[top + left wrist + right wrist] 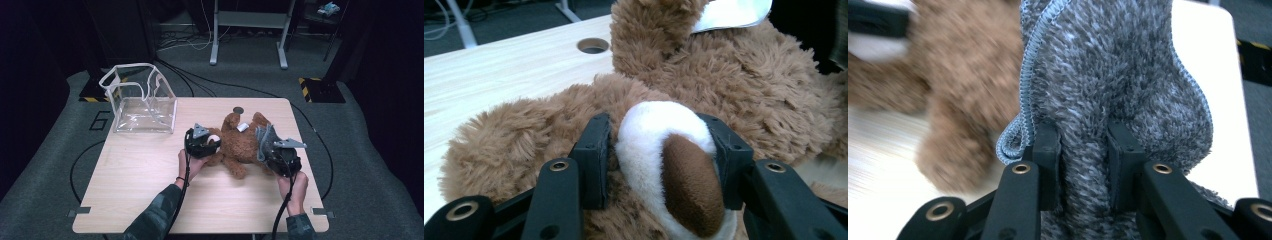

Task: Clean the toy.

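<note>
the teddy bear's white muzzle [664, 150] is clamped by the left tool [659, 160]; the grey fleece cloth [1113, 85] is pinched by the right tool [1083, 165] over the table [150, 170].

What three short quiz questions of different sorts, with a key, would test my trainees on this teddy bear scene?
1. True or false: the left gripper is clamped on the teddy bear's white muzzle.
2. What does the right gripper pinch?
A. a brown paw
B. grey knitted cloth
C. the white tag
3. Fill in: the clear bag stands at the table's far ____ corner in the high view.

Key
1. True: both pads press its sides.
2. B: a fold of the grey cloth sits squeezed between the jaws.
3. Left, apart from the bear.
</note>
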Demonstrator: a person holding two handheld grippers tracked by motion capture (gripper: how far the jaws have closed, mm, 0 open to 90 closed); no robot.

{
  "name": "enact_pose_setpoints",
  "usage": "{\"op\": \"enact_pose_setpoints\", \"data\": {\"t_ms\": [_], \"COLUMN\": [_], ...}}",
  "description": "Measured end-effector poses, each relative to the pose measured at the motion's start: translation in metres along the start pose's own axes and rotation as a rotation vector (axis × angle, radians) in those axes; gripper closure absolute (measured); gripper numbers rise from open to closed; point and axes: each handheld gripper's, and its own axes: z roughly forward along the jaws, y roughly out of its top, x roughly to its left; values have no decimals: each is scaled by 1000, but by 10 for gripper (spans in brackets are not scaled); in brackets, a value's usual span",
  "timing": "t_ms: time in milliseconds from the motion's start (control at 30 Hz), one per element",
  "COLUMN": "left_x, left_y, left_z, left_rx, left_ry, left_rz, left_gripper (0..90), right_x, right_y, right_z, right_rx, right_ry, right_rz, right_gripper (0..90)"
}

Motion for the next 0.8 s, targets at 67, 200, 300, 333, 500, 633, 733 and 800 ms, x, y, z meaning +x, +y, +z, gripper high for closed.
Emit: {"op": "enact_pose_setpoints", "data": {"t_ms": [67,200,300,333,500,633,733,800], "left_x": [-3,-6,-6,-6,-7,-3,5,9], "left_y": [1,3,4,5,7,5,0,-4], "left_z": [1,4,4,4,-6,-19,-29,-34], "left_rx": [6,22,37,40,49,42,42,44], "left_ry": [-13,-30,-13,-2,2,9,0,5], "left_rz": [8,19,30,30,68,58,48,49], "left_gripper": [514,503,452,425,313,192,148,143], "right_x": [6,20,28,29,29,25,23,23], "right_y": [7,22,29,30,26,23,21,21], "right_z": [1,8,21,26,41,44,46,47], "right_rx": [-7,-13,17,29,70,81,88,88], "right_ry": [29,57,62,64,58,61,70,71], "right_rz": [-11,-30,-37,-36,-28,-26,-25,-27], "right_gripper": [711,711,711,711,712,708,706,705]}}
